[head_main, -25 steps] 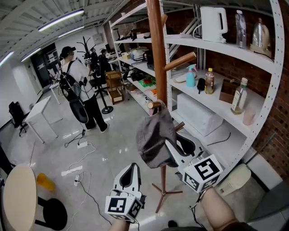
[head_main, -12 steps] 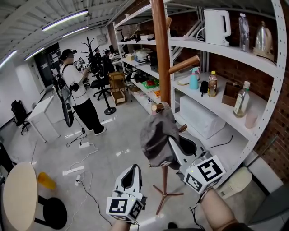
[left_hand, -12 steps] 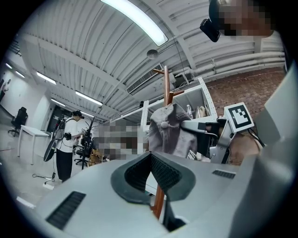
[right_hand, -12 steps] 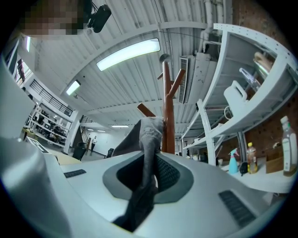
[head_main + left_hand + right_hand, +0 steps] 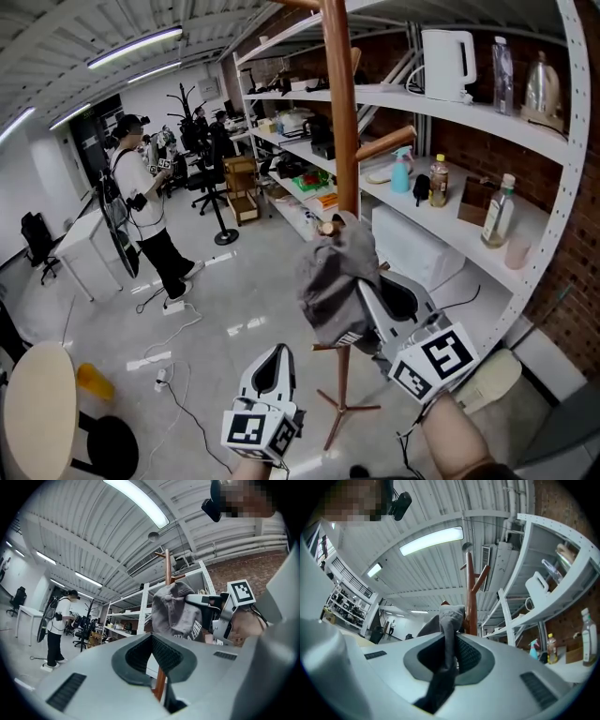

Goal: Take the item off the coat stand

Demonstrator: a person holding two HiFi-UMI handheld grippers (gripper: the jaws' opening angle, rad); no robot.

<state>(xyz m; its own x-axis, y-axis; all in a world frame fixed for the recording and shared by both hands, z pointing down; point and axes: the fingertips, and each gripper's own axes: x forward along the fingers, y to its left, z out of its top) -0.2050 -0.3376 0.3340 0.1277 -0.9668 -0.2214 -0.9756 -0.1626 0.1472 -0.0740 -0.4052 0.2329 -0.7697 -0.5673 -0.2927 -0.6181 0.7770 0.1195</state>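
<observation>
A grey cap [image 5: 335,272] hangs over a lower peg of the wooden coat stand [image 5: 339,112]. My right gripper [image 5: 364,298] reaches up from the lower right and is shut on the cap's lower edge. In the right gripper view the grey cloth [image 5: 449,620] runs down between the pads, with the stand's pole [image 5: 471,597] just behind. My left gripper [image 5: 277,354] is shut and holds nothing, low and to the left of the stand. In the left gripper view the cap [image 5: 178,609] and the right gripper [image 5: 213,613] show above the left gripper [image 5: 152,639].
White shelving [image 5: 450,98] right of the stand carries a kettle [image 5: 445,52], bottles and a spray bottle [image 5: 400,159]. A person [image 5: 141,211] stands at the back left by other stands and chairs. A round table [image 5: 37,408] is at lower left, with cables [image 5: 173,375] on the floor.
The right gripper has closed on the cap's edge and moved slightly right and up with it. The person at the back has walked left. The left gripper has barely moved.
</observation>
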